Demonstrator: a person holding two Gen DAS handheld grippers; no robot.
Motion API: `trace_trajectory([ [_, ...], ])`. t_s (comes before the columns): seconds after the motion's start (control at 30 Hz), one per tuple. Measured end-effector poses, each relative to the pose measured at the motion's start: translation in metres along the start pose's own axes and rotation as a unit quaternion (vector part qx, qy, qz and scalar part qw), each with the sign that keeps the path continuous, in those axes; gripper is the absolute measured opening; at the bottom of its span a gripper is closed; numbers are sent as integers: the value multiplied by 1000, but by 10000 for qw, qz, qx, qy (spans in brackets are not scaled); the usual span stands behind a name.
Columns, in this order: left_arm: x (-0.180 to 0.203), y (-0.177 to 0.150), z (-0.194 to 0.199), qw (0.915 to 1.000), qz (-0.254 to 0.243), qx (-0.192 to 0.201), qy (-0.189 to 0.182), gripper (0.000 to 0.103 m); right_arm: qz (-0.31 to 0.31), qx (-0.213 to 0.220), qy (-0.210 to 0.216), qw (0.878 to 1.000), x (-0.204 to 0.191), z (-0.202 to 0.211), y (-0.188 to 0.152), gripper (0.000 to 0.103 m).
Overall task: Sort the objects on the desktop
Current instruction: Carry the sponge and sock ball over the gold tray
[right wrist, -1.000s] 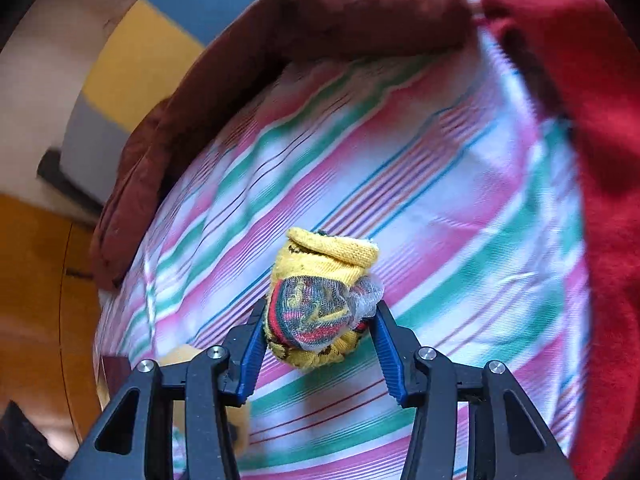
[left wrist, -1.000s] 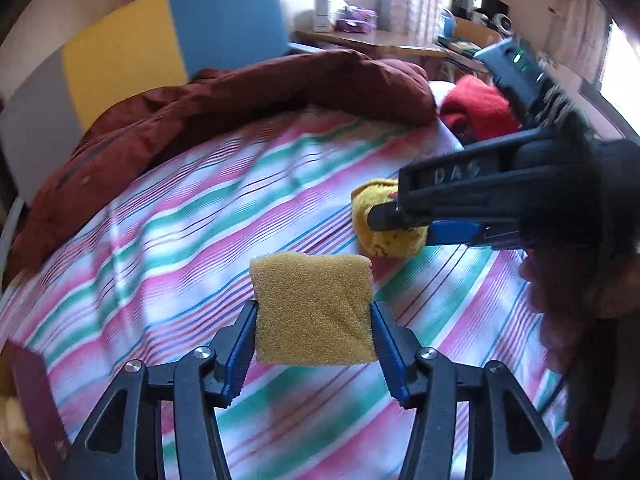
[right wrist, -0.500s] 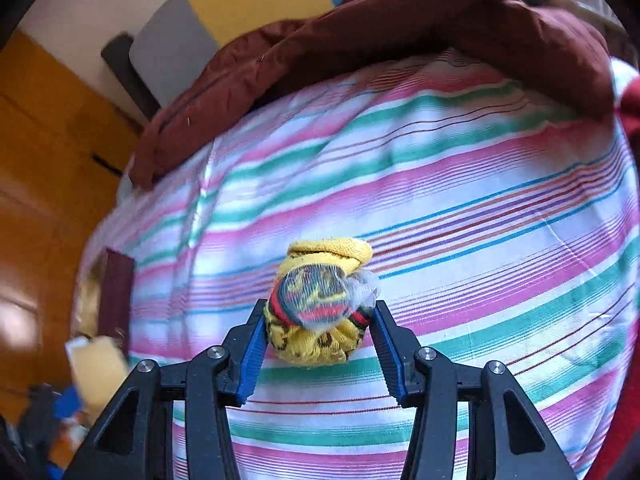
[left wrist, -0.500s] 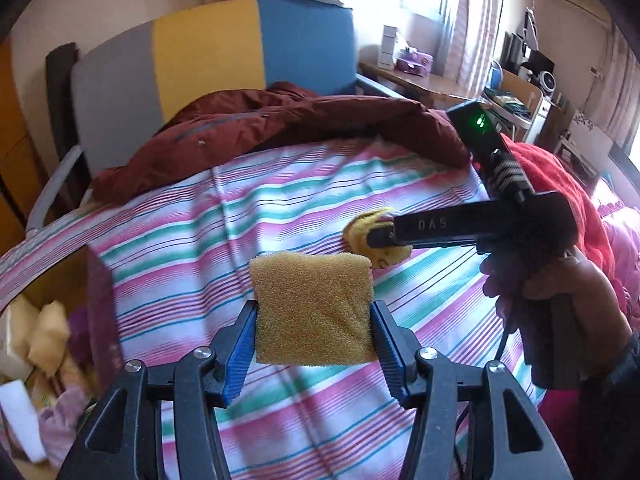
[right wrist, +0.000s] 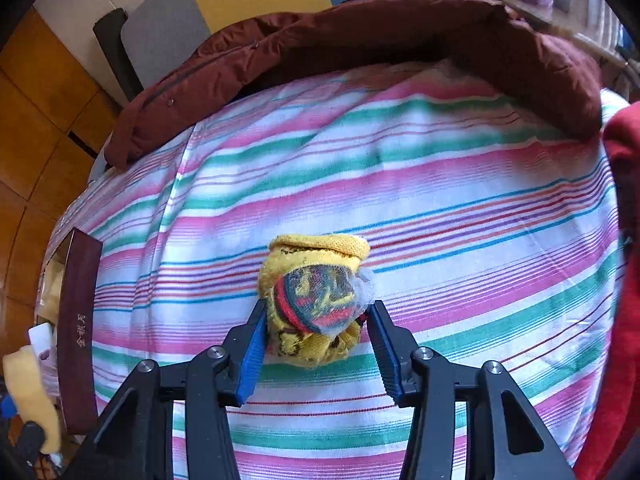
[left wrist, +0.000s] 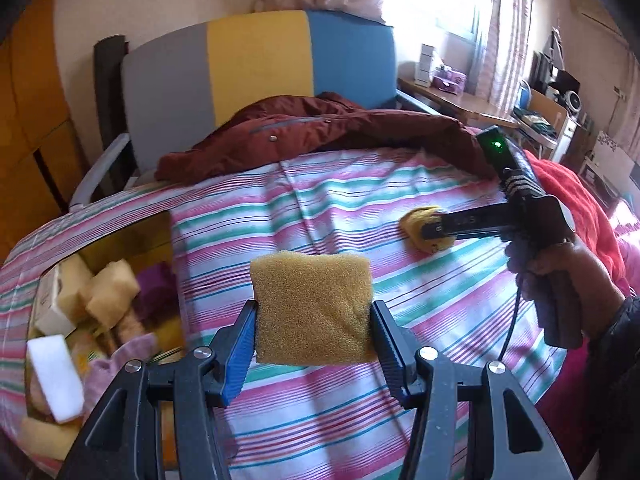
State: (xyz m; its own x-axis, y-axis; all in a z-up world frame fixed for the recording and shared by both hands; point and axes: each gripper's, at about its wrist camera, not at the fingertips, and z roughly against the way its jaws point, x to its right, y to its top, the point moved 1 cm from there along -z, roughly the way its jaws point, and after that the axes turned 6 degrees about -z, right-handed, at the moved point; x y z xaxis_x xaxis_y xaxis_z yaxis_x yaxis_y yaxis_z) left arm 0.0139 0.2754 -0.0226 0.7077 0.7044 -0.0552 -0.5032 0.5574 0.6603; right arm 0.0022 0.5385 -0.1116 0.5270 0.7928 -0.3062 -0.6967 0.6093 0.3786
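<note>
Fingers (left wrist: 245, 332) pinching sponge (left wrist: 311, 307), box (left wrist: 80, 316) leftward

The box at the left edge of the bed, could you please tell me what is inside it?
The box holds yellow sponges, a white block and pinkish cloth. Whatever lies underneath them is covered.

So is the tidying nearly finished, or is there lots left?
Partly done: the box at the bed's left edge already holds sponges and soft things. In hand: the left gripper is shut on a yellow sponge, and the right gripper is shut on a rolled yellow sock. Both are yet to go in. No other loose items show on the striped sheet.
</note>
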Motion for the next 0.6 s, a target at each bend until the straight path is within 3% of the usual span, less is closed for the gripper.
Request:
trace_trajectory([
  [0.33,-62,-27,24,9976,566,64,401,56,193,172,-67,9996,-19,6,-8,45],
  [0.6,-120,-53,40,9902,1134,78,813,56,454,197,378,9981,-56,27,-31,44],
])
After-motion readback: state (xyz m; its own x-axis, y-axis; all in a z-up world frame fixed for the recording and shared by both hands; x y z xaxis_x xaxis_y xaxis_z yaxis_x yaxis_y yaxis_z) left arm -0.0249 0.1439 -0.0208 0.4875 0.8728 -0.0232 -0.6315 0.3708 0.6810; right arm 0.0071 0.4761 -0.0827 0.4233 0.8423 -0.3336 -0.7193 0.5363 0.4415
